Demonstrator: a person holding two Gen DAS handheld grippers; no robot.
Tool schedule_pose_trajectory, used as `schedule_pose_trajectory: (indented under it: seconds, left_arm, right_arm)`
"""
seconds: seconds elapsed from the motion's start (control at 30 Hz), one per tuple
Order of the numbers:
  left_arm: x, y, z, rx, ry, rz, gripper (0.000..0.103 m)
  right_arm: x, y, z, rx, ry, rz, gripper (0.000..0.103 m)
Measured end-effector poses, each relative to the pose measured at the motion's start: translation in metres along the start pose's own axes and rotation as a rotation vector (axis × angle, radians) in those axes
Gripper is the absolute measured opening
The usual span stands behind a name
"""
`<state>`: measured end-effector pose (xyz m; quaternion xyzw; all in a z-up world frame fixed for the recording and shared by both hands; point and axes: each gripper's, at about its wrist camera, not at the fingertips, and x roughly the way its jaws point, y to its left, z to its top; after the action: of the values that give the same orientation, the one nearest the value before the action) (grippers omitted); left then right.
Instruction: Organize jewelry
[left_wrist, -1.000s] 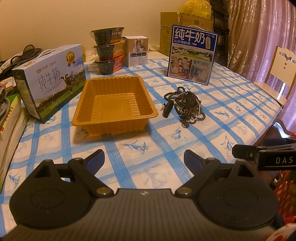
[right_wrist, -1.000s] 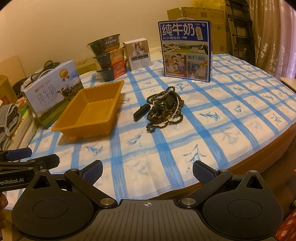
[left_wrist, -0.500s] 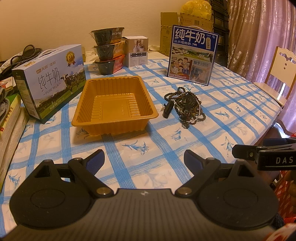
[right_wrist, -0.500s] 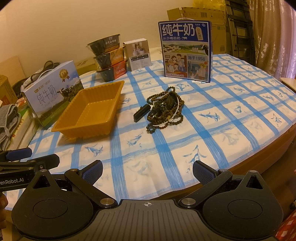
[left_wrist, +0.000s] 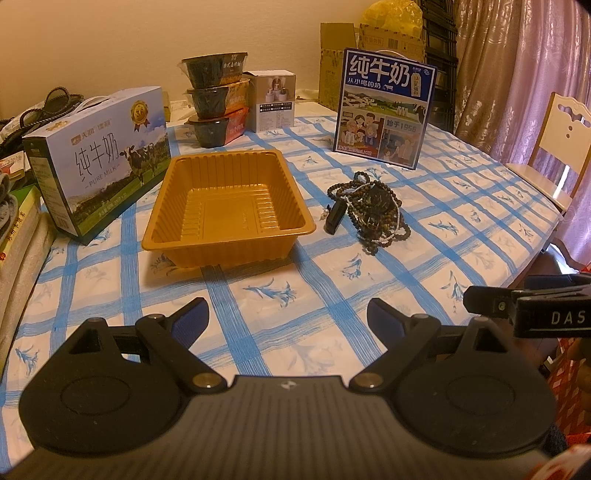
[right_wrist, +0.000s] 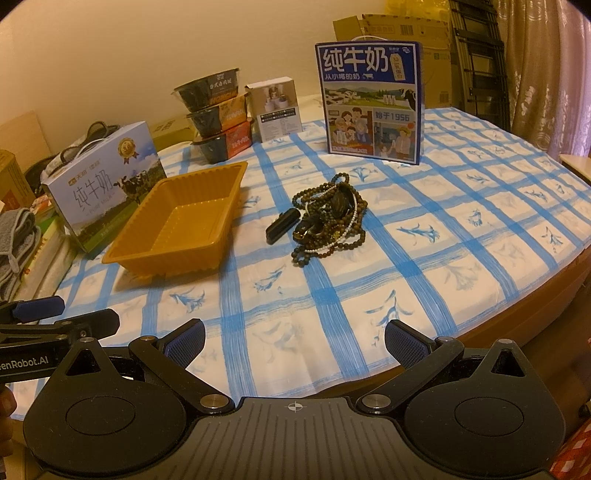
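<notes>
A tangled pile of dark bead necklaces and bracelets (left_wrist: 373, 210) lies on the blue-checked tablecloth, also in the right wrist view (right_wrist: 328, 218). A small black clip-like piece (left_wrist: 334, 218) lies at its left side (right_wrist: 282, 225). An empty orange plastic tray (left_wrist: 225, 206) stands left of the pile (right_wrist: 181, 221). My left gripper (left_wrist: 288, 317) is open and empty near the table's front edge. My right gripper (right_wrist: 295, 343) is open and empty, at the front edge to the right.
A pale milk carton (left_wrist: 99, 151) stands left of the tray. A blue milk box (left_wrist: 384, 110) stands behind the jewelry. Stacked food bowls (left_wrist: 218, 99) and a small white box (left_wrist: 275, 99) are at the back. A chair (left_wrist: 554, 147) is at the right.
</notes>
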<state>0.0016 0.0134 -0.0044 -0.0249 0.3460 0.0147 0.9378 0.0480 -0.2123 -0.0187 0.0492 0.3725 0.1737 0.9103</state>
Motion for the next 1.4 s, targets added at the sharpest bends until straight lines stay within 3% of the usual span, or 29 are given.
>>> schedule_pose_trajectory:
  seconds: [0.47, 0.7, 1.03, 1.17, 1.4]
  left_arm:
    - [0.016, -0.006, -0.001, -0.002, 0.018, 0.014, 0.091]
    - [0.036, 0.017, 0.0, -0.094, 0.034, 0.022, 0.088]
    - [0.083, 0.063, 0.0, -0.236, -0.079, 0.165, 0.081]
    - [0.101, 0.08, 0.004, -0.296, -0.088, 0.182, 0.081]
    - [0.124, 0.112, 0.01, -0.454, -0.189, 0.209, 0.081]
  right_arm:
    - [0.01, -0.007, 0.0, 0.009, 0.005, -0.001, 0.103]
    - [0.022, -0.011, 0.0, 0.006, -0.004, -0.012, 0.103]
    - [0.072, -0.031, 0.018, 0.054, -0.026, -0.044, 0.103]
    - [0.095, -0.035, 0.025, 0.057, -0.014, -0.057, 0.103]
    - [0.129, -0.041, 0.038, 0.055, -0.004, -0.08, 0.103]
